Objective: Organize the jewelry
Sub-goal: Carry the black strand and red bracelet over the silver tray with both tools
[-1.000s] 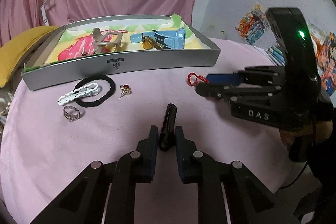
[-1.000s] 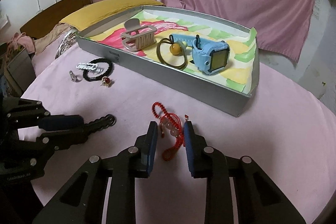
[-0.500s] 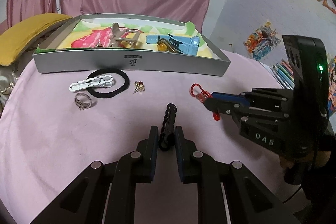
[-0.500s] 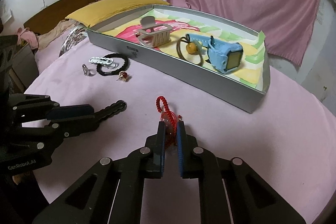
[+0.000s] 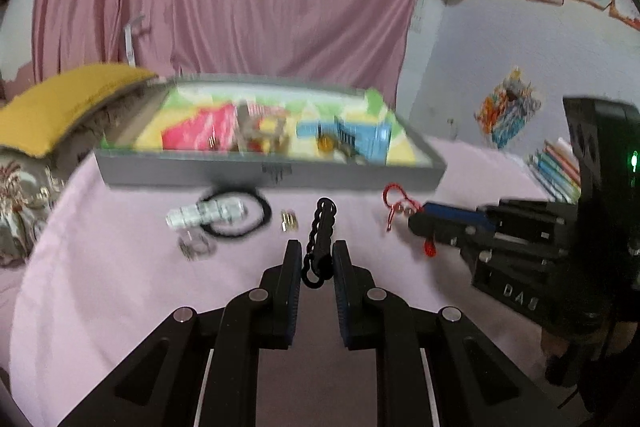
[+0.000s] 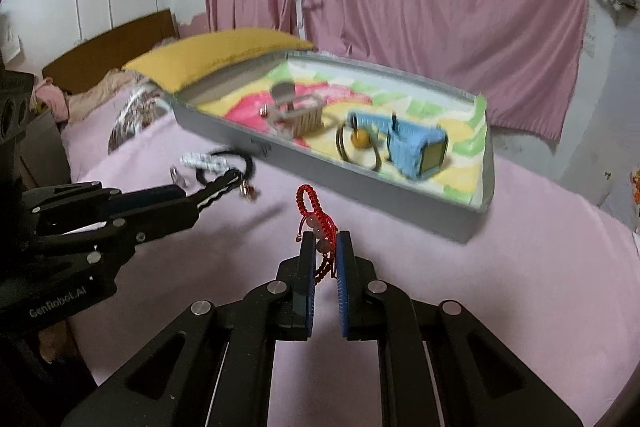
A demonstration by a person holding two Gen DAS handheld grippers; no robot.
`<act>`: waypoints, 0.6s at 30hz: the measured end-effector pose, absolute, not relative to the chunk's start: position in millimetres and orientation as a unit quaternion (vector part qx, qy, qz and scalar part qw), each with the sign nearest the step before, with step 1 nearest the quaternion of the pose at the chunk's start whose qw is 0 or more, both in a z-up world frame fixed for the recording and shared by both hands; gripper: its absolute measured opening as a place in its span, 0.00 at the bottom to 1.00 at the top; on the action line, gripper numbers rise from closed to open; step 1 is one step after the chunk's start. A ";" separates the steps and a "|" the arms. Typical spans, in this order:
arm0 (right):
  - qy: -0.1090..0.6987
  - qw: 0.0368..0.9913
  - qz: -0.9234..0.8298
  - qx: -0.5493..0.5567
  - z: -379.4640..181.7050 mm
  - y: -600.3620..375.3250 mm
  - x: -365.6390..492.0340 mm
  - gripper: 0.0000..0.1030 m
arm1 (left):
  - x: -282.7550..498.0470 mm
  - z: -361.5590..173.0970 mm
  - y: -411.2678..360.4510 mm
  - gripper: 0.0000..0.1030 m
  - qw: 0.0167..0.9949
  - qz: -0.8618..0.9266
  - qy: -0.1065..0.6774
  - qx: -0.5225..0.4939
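Note:
My left gripper (image 5: 317,254) is shut on a black wavy hair clip (image 5: 320,235) that sticks forward above the pink cloth. My right gripper (image 6: 325,245) is shut on a red braided bracelet (image 6: 310,205), whose loop stands up past the fingertips; in the left wrist view the same bracelet (image 5: 394,197) hangs from the right gripper (image 5: 420,223). Ahead lies a grey tray (image 6: 360,183) with a colourful lining, holding a beige claw clip (image 6: 296,111), a brown hair tie with a yellow bead (image 6: 358,143) and a blue watch (image 6: 416,147).
On the cloth before the tray lie a black hair tie (image 5: 236,213), a white clip (image 5: 204,215), a silver ring (image 5: 194,247) and a small gold earring (image 5: 289,221). A yellow pillow (image 5: 60,103) sits left of the tray. Pink curtains hang behind.
The right gripper closed on the red bracelet and lifted it off the cloth. The left gripper kept its hold on the black clip, tilted upward and brought it off the cloth.

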State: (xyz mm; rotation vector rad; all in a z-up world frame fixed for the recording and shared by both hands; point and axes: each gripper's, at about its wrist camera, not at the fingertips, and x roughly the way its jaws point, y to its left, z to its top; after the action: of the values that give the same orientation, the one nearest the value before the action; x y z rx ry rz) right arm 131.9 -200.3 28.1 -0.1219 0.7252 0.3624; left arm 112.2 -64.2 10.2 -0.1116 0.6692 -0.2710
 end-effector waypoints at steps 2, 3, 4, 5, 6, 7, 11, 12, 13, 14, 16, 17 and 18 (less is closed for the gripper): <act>0.325 0.929 0.174 -0.042 37.5 -200.1 132.0 0.08 | 114.4 19.1 -59.9 0.14 0.941 -0.128 0.307 -0.057; 0.314 0.933 0.172 -0.035 41.6 -200.1 132.2 0.08 | 115.6 24.4 -56.2 0.14 0.947 -0.124 0.290 -0.060; 0.296 0.940 0.169 -0.022 47.0 -201.0 133.4 0.08 | 116.3 27.6 -53.9 0.14 0.950 -0.122 0.280 -0.063; 0.283 0.944 0.167 -0.010 50.7 -202.0 134.8 0.08 | 117.5 30.9 -51.2 0.14 0.954 -0.119 0.267 -0.067; 0.267 0.949 0.167 0.011 54.5 -204.0 136.4 0.08 | 119.2 35.0 -47.7 0.14 0.957 -0.120 0.253 -0.074; 0.254 0.952 0.169 0.029 57.5 -205.2 139.5 0.08 | 121.9 39.1 -43.7 0.14 0.961 -0.121 0.237 -0.080; 0.209 0.965 0.153 0.047 65.0 -199.1 148.3 0.08 | 137.8 51.5 -28.6 0.14 0.969 -0.110 0.199 -0.094; 0.198 0.968 0.148 0.048 66.5 -196.5 151.6 0.08 | 142.8 54.6 -25.6 0.14 0.970 -0.110 0.192 -0.097; 0.189 0.970 0.143 0.047 68.1 -194.1 156.0 0.08 | 146.6 57.0 -23.7 0.14 0.972 -0.108 0.186 -0.097; 0.183 0.972 0.138 0.046 69.3 -191.0 161.0 0.08 | 152.9 59.9 -21.5 0.14 0.974 -0.104 0.179 -0.094; 0.177 0.974 0.132 0.043 71.4 -184.8 169.8 0.08 | 162.9 62.8 -18.8 0.14 0.976 -0.101 0.169 -0.092; 0.173 0.975 0.130 0.041 72.4 -181.8 173.8 0.08 | 169.3 64.8 -16.7 0.14 0.977 -0.101 0.164 -0.091; 0.169 0.977 0.125 0.038 73.8 -178.5 178.4 0.08 | 172.6 65.8 -15.3 0.14 0.978 -0.100 0.161 -0.089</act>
State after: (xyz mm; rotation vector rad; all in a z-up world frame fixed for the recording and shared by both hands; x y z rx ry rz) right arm 178.4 -178.5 73.8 0.0765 0.3399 0.2522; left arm 172.6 -15.3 65.8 -0.1800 0.3252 -0.2014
